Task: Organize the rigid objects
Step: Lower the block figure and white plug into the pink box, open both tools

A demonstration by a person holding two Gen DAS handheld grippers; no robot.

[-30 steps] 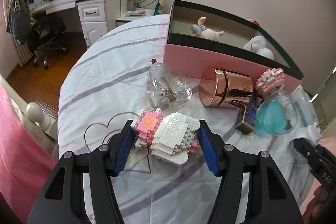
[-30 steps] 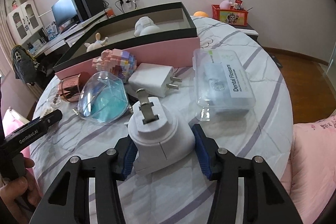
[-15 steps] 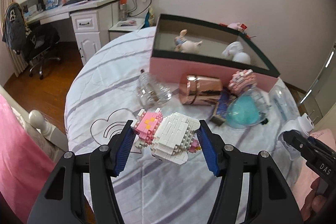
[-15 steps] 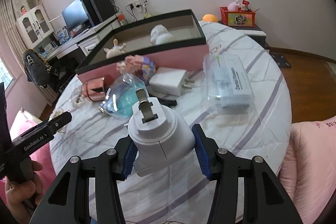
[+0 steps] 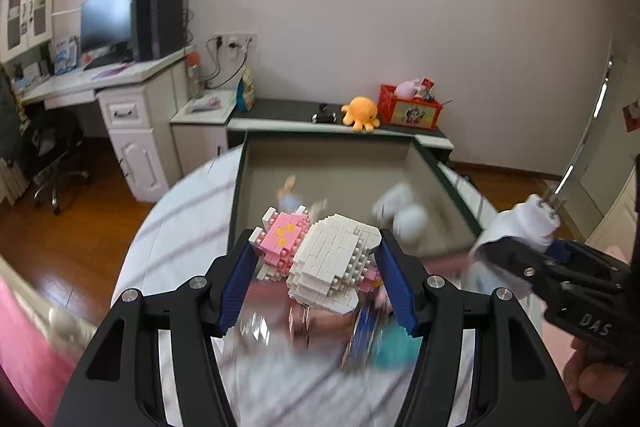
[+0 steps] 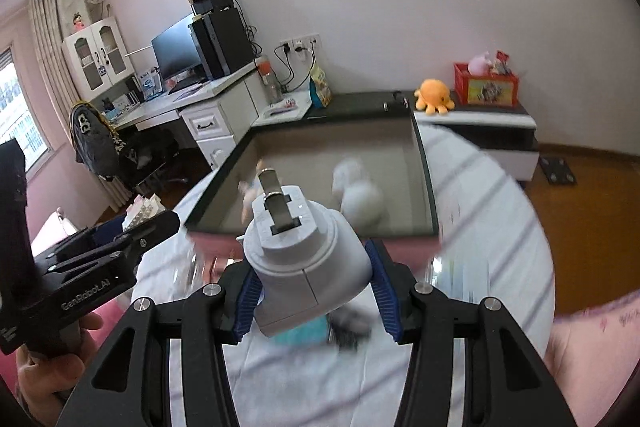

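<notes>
My left gripper (image 5: 318, 277) is shut on a white and pink brick figure (image 5: 320, 259) and holds it high above the round table, in front of the pink open box (image 5: 340, 163). My right gripper (image 6: 314, 285) is shut on a white plug adapter (image 6: 306, 259) with its metal prongs up, also raised before the box (image 6: 424, 167). The right gripper with the adapter (image 5: 528, 223) shows at the right of the left wrist view. The left gripper (image 6: 120, 239) shows at the left of the right wrist view. Inside the box lie a small doll (image 5: 290, 193) and a white figure (image 5: 404, 215).
The striped table cloth (image 6: 492, 211) carries blurred items below the grippers: a teal object (image 5: 396, 349), a glass bottle (image 5: 256, 327) and a clear case (image 6: 452, 267). Behind the table stand a desk (image 5: 120, 87), a chair (image 5: 48, 147) and a low cabinet with an orange plush (image 5: 360, 113).
Both grippers have risen and moved forward toward the box with their objects still held. The table items have dropped low in view and the box interior now faces both cameras.
</notes>
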